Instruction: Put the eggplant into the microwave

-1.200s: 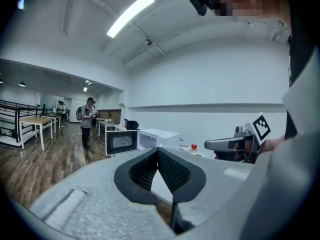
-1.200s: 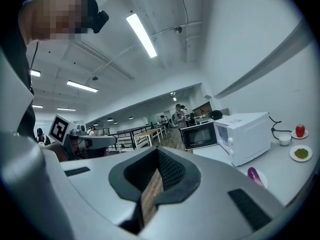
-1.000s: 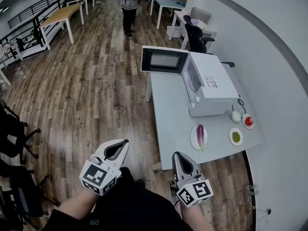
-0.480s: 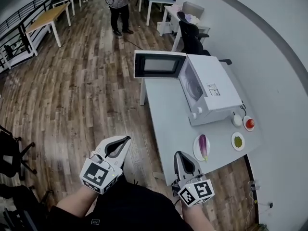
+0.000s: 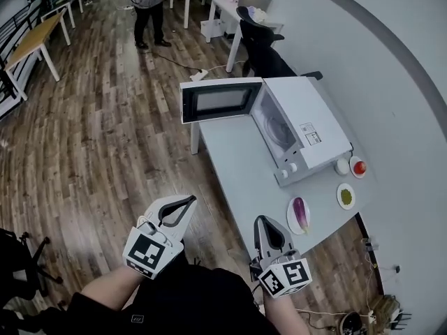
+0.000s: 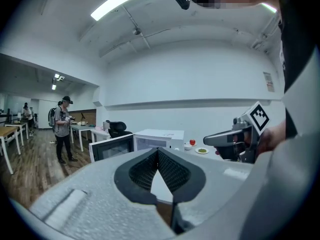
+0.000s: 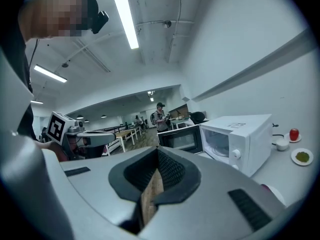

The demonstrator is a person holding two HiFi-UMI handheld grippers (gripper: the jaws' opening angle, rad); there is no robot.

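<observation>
A purple eggplant lies on a white plate near the front edge of the grey table. Beyond it stands the white microwave with its door swung open to the left. My left gripper is shut and empty, held over the wood floor left of the table. My right gripper is shut and empty too, just short of the table's front edge, left of the eggplant's plate. The right gripper view shows the microwave ahead on the right; the left gripper view shows it far off.
Behind the microwave sit a white cup, a red fruit on a saucer and a saucer of green stuff. A black office chair stands past the table. A person stands on the wood floor farther off.
The whole view has swung: the table, microwave and plate now lie more to the left and turned. Both grippers stay shut and low in the frame, carried along sideways.
</observation>
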